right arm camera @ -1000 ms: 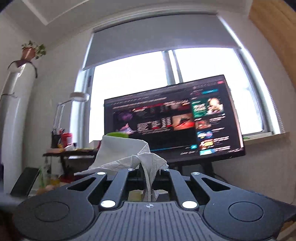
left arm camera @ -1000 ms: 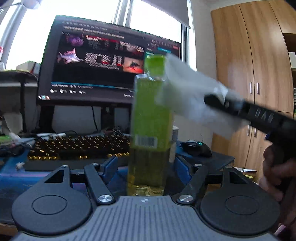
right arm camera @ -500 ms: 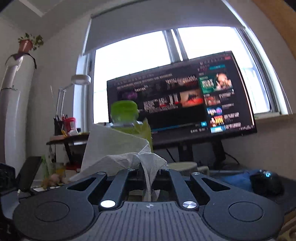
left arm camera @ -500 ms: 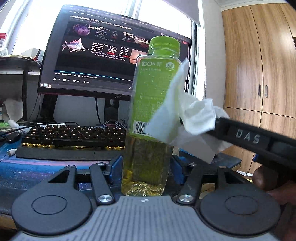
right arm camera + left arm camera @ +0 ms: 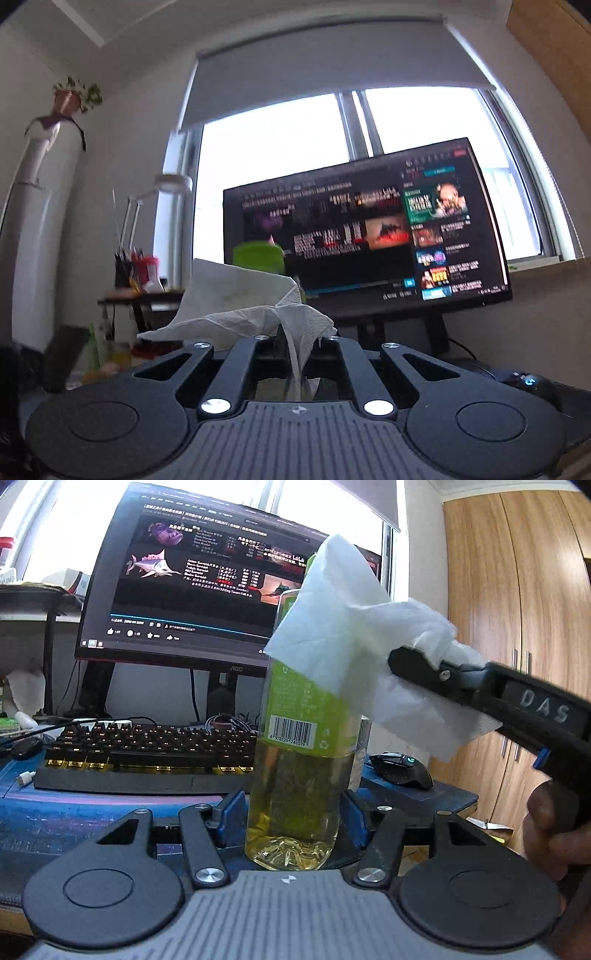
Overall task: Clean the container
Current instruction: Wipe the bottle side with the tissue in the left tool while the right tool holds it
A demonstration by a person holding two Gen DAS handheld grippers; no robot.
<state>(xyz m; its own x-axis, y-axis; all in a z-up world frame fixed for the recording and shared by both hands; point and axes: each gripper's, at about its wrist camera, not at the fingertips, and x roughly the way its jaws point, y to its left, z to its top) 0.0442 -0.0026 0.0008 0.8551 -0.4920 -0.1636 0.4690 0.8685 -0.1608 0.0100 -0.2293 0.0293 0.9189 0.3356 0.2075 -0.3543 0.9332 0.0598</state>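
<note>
Bottle point(image 5: 299, 738), clear plastic, green label, part-filled with yellow liquid: upright between the blue pads point(image 5: 231, 812) of the left gripper point(image 5: 291, 821), which clamp its lower body. Paper towel point(image 5: 354, 627), white, crumpled: pinched in the tightly closed right gripper point(image 5: 417, 661) and draped against the bottle's upper part, hiding most of its cap. Behind, on the blue desk mat point(image 5: 74, 812): keyboard point(image 5: 147, 749), mouse point(image 5: 402, 770), lit monitor point(image 5: 207, 579). Wooden wardrobe point(image 5: 517, 609) at right.
</note>
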